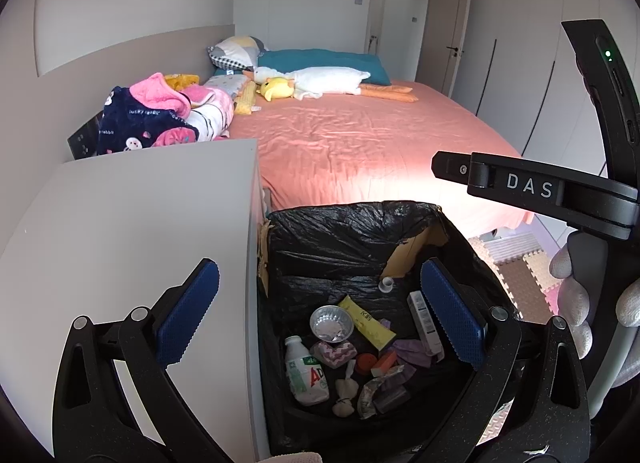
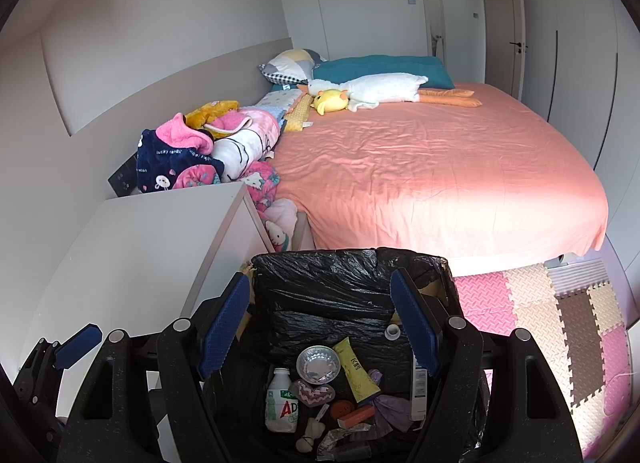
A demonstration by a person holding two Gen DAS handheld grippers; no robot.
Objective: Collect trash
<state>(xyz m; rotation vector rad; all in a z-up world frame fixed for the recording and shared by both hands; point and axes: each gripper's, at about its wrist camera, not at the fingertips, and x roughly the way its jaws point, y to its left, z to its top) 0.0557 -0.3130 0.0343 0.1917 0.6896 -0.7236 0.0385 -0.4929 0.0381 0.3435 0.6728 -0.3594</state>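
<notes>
Both claws hover over a trash bin (image 1: 360, 231) lined with a black plastic bag, which stands on the floor between a white bedside cabinet (image 1: 132, 231) and a bed (image 1: 360, 135) with a salmon-pink sheet.

The left claw (image 1: 320, 315) stands wide open with nothing between its blue pads; one finger is over the cabinet top and the other over the bin. The right claw (image 2: 324, 327) is also spread open and empty, both fingers above the bin's opening. In the left wrist view the right claw's black body, marked "DAS", shows at the right edge, with a gloved hand (image 1: 576, 303) below it.

The collected trash lies at the bottom of the bin: a small white bottle (image 2: 282, 403) with red and green print, a crinkled foil cup (image 2: 318, 365), a yellow tube (image 2: 358, 373), a white box (image 1: 425, 321) leaning against the bag's side, a small white cap (image 1: 386, 284), an orange block (image 2: 356, 416), purple scraps and crumpled wrappers.

On the bed rest pillows, a long white goose toy (image 2: 380, 89), a yellow plush (image 2: 330, 100) and a heap of pink and navy blankets (image 2: 192, 159). Foam puzzle mats (image 2: 560, 323) cover the floor beside the bed.
</notes>
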